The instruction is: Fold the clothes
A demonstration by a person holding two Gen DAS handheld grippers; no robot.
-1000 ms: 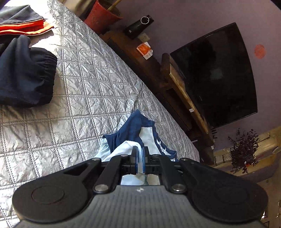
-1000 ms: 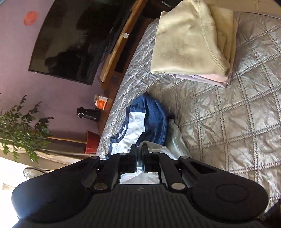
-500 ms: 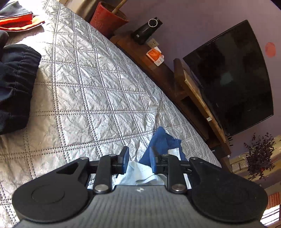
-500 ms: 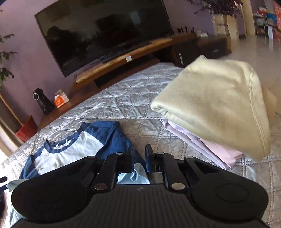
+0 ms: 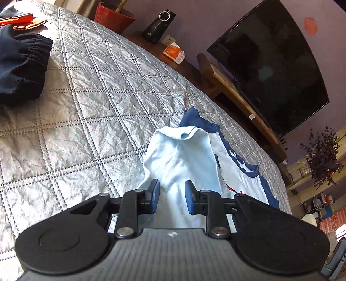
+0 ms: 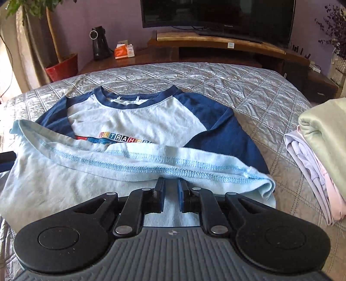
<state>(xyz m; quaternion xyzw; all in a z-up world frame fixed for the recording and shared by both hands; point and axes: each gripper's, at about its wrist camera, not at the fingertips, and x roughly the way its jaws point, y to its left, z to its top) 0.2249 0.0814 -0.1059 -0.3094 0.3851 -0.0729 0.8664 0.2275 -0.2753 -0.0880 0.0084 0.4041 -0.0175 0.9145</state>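
Observation:
A light-blue T-shirt [image 6: 134,121] with navy sleeves and collar lies face up on the silver quilted bed [image 6: 216,77]. Its hem [image 6: 129,164] is folded up over the printed chest. My right gripper [image 6: 171,183] hovers just before that hem at the shirt's right side. Its jaws are closing with a narrow gap, and the pads press on nothing. In the left wrist view the same shirt [image 5: 183,155] rises as a rumpled fold. My left gripper [image 5: 170,186] stands open over it, cloth showing in the gap but not pinched.
Folded cream and pink clothes [image 6: 324,134] are stacked at the bed's right. A dark navy garment [image 5: 19,62] and an orange-trimmed one [image 5: 19,19] lie at the far left. Beyond the bed stand a wooden bench [image 6: 216,41], television [image 6: 216,13] and red pot [image 6: 62,67].
Both grippers were shut on the light-blue hem a second ago and have let it go. The right view has rolled upright and swung across the shirt. The left gripper has sunk toward the bed.

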